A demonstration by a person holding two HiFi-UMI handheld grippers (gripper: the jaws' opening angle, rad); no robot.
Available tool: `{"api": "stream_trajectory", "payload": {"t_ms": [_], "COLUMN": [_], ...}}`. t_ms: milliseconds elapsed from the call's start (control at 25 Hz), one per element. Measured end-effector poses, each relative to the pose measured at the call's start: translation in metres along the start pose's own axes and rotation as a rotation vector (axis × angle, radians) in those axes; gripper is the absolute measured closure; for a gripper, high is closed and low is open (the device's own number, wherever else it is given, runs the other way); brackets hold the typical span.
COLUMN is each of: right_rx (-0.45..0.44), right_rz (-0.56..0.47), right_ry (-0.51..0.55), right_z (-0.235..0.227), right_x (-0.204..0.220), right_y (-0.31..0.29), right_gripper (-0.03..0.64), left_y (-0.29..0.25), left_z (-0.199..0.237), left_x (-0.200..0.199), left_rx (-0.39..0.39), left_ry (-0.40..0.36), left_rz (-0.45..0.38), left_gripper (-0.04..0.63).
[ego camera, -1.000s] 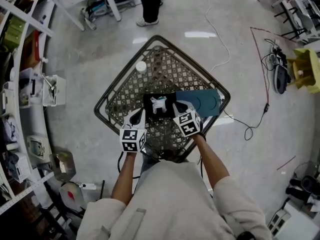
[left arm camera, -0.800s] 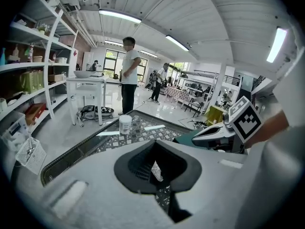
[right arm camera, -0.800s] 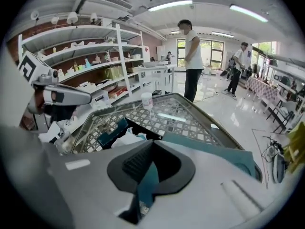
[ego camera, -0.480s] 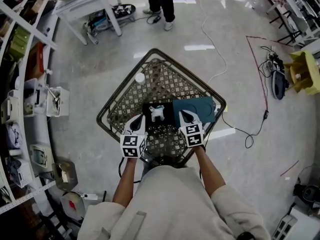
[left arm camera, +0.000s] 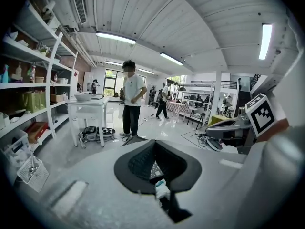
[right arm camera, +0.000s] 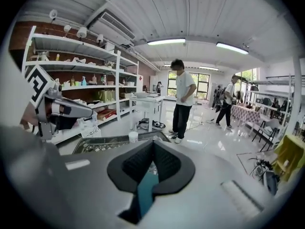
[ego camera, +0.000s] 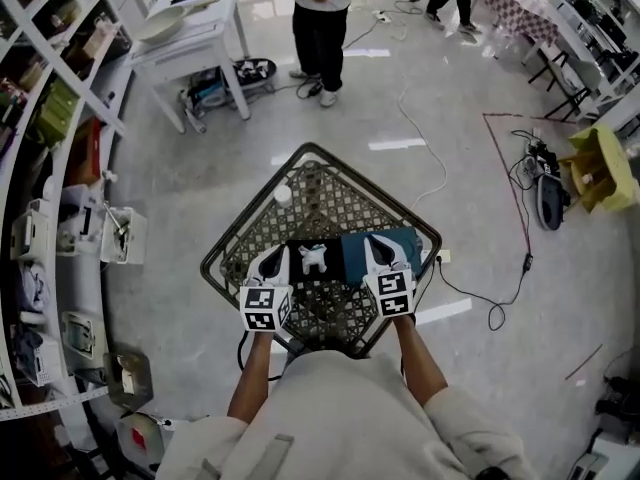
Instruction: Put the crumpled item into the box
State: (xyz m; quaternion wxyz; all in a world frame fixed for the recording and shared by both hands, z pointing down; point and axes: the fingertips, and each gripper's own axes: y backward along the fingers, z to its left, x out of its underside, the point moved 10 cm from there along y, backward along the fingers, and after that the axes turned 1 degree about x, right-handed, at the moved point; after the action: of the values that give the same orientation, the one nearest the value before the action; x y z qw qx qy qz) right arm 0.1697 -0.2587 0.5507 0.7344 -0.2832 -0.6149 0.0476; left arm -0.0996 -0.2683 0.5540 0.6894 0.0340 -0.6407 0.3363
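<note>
A white crumpled item [ego camera: 316, 258] lies inside the open black box [ego camera: 335, 269] on the black lattice table [ego camera: 215, 260]. A teal lid [ego camera: 392, 246] lies flat just right of the box. My left gripper [ego camera: 272, 264] hovers at the box's left side with its jaws shut and empty. My right gripper [ego camera: 377, 252] is over the teal lid, also shut and empty. In the left gripper view the crumpled item [left arm camera: 162, 190] shows below the closed tips. The right gripper view shows a strip of the teal lid [right arm camera: 145, 192] under its tips.
A white cup [ego camera: 283, 195] stands near the table's far left edge. A person [ego camera: 322, 18] stands beyond the table, beside a white side table [ego camera: 190, 30]. Shelving [ego camera: 50, 158] runs along the left. Cables [ego camera: 500, 298] lie on the floor at right.
Both grippers have lifted off the box area and drawn back toward me. The head view has tilted up, so more of the room shows. The crumpled item stays in the box.
</note>
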Motion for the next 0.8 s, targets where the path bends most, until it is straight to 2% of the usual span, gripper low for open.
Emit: {"api": "stream_trajectory", "payload": {"t_ms": [400, 800], "right_rx": [0.066, 0.084], "right_rz": [-0.154, -0.199], "right_ry": [0.034, 0.031], "right_z": [-0.015, -0.030], "right_x": [-0.059, -0.063], "right_y": [0.030, 0.053], "right_gripper": [0.618, 0.618], "left_y": [0.013, 0.024], "left_z": [-0.003, -0.014], "left_x": [-0.055, -0.078], "left_rx": [-0.021, -0.039], "left_ry": [-0.056, -0.080], "left_rz": [-0.120, -0.181], "left_gripper": [0.591, 0.591]}}
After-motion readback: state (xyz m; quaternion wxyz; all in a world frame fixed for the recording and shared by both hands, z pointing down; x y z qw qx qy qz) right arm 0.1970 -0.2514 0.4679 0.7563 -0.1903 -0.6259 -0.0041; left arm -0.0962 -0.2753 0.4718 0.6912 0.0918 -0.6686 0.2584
